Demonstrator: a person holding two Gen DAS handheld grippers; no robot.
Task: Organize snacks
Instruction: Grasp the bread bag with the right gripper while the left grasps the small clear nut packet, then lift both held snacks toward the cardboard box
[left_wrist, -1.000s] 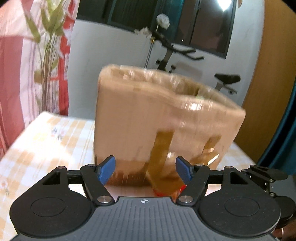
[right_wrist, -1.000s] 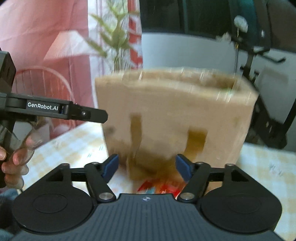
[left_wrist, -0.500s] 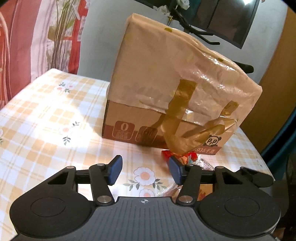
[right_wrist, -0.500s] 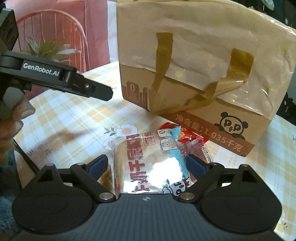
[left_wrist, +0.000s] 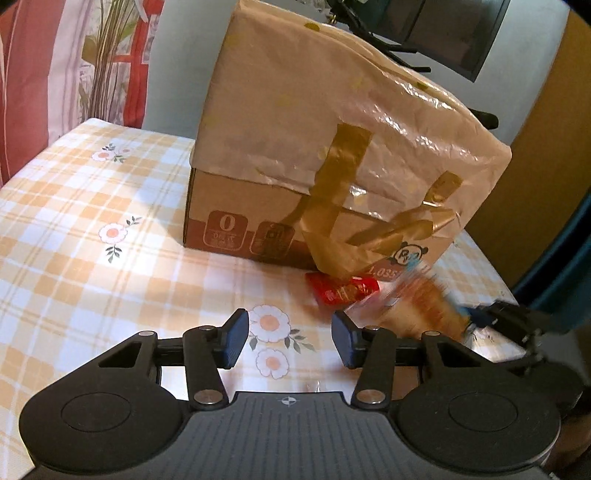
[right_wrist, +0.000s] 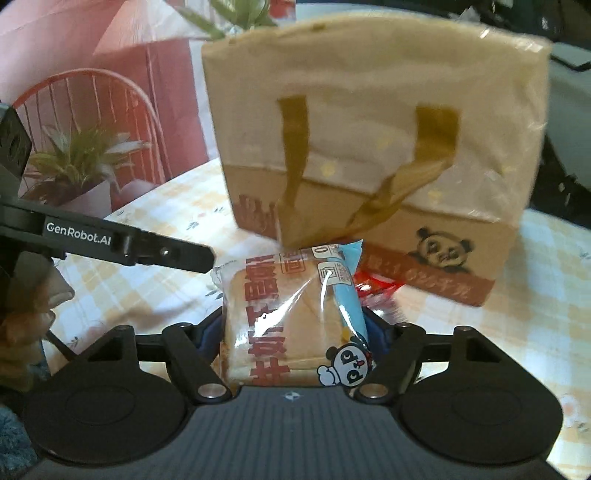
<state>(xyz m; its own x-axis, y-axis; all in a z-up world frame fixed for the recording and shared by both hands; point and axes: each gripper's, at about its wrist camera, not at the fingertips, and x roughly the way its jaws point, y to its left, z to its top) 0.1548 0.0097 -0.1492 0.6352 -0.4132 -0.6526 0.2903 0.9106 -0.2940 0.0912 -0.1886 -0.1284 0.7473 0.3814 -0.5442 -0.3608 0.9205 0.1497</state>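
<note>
A cardboard box lined with a tan plastic bag (left_wrist: 332, 155) stands on the checked tablecloth; it also shows in the right wrist view (right_wrist: 369, 147). My right gripper (right_wrist: 295, 332) is shut on a wrapped bread snack (right_wrist: 288, 317) and holds it above the table, in front of the box. That snack shows blurred in the left wrist view (left_wrist: 424, 306). A red snack packet (left_wrist: 341, 291) lies at the foot of the box. My left gripper (left_wrist: 290, 338) is open and empty, low over the table.
The checked, flowered tablecloth (left_wrist: 92, 258) stretches to the left. A potted plant (right_wrist: 81, 166) and a red chair (right_wrist: 103, 96) stand beyond the table's left edge. The body of the left gripper (right_wrist: 110, 240) reaches in from the left of the right wrist view.
My right gripper has closed on the bread snack and lifted it off the table. Both grippers dropped from the box's top to table level, and the left one narrowed a little.
</note>
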